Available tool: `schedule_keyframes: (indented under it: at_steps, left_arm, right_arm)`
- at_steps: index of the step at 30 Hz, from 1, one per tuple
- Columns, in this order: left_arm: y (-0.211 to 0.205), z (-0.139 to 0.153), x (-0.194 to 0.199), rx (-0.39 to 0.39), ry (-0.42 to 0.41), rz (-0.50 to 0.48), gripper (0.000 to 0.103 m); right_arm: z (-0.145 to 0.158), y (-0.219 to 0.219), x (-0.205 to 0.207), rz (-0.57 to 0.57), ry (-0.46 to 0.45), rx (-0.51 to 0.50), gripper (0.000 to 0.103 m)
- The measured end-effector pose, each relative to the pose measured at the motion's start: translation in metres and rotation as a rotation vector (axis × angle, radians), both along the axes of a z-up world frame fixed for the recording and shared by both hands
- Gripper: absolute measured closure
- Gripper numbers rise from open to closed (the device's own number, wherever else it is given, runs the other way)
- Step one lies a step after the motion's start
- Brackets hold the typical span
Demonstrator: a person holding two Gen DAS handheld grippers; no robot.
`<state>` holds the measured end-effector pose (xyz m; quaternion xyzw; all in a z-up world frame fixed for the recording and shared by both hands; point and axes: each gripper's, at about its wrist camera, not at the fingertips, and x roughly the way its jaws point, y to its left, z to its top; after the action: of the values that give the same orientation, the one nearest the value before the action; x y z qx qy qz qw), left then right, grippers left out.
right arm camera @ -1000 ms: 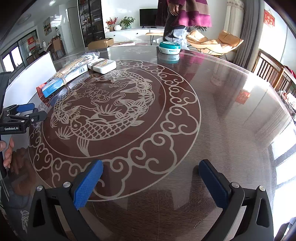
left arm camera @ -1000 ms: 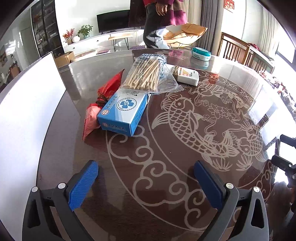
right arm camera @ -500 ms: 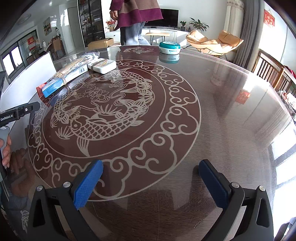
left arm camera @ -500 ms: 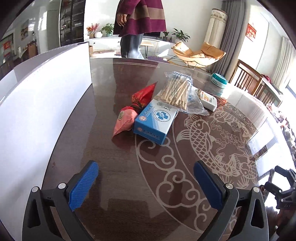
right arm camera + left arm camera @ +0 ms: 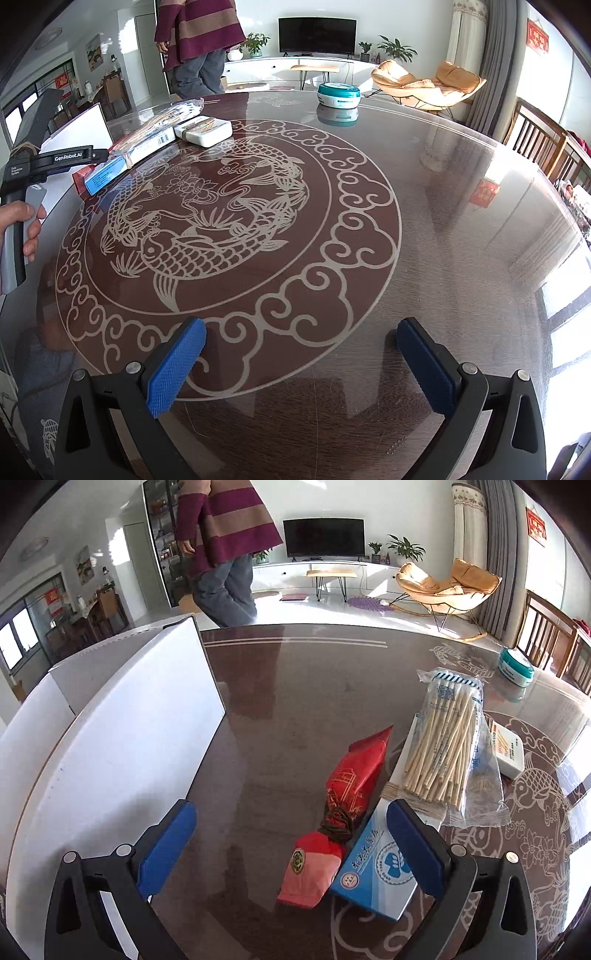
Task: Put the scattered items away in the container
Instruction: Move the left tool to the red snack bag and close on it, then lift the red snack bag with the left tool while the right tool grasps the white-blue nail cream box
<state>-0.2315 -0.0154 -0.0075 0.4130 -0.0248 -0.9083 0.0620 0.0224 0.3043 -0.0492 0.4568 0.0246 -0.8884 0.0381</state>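
The left gripper (image 5: 291,843) hangs over the dark glass-topped round table (image 5: 295,686) with its 2 blue-padded fingers (image 5: 168,843) spread wide apart, nothing between them. Its right pad sits in front of the blue and white cardboard box (image 5: 373,871), which lies at 5 o'clock in the left wrist view. Touching that box on its left is the red and pink foil packet tied at the waist with dark cord (image 5: 340,812), stretched toward 12 o'clock. A clear plastic bag of pale wooden sticks (image 5: 447,746) rests partly on the box's far end, at 3 o'clock. Just beside the bag, further right, lies a small white rectangular box (image 5: 508,749). A round teal and white tub (image 5: 515,666) stands well apart at 2 o'clock. The large white cardboard container (image 5: 122,716) fills the view from 8 to 11 o'clock, its wall near the packet but not touching.

The right gripper (image 5: 301,363) is also open wide and empty, above the carp pattern (image 5: 207,221) etched in the tabletop. At 9 o'clock a hand (image 5: 20,225) grips the other tool's handle. A person in a striped maroon top (image 5: 199,33) stands beyond the table at 11 o'clock.
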Motion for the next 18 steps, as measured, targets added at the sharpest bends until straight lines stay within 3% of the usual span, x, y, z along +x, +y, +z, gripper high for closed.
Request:
schedule_keyframes:
  at_steps: [10, 14, 18]
  left_arm:
    - [0.003, -0.004, -0.039, -0.069, -0.048, -0.032, 0.0]
    - [0.006, -0.01, -0.038, -0.004, -0.072, -0.089, 0.0]
    - [0.028, -0.012, -0.024, 0.036, -0.079, -0.217, 0.0]
  right_arm:
    - [0.0, 0.0, 0.0, 0.0, 0.0, 0.0, 0.0]
    - [0.0, 0.0, 0.0, 0.0, 0.0, 0.0, 0.0]
    - [0.0, 0.0, 0.0, 0.0, 0.0, 0.0, 0.0]
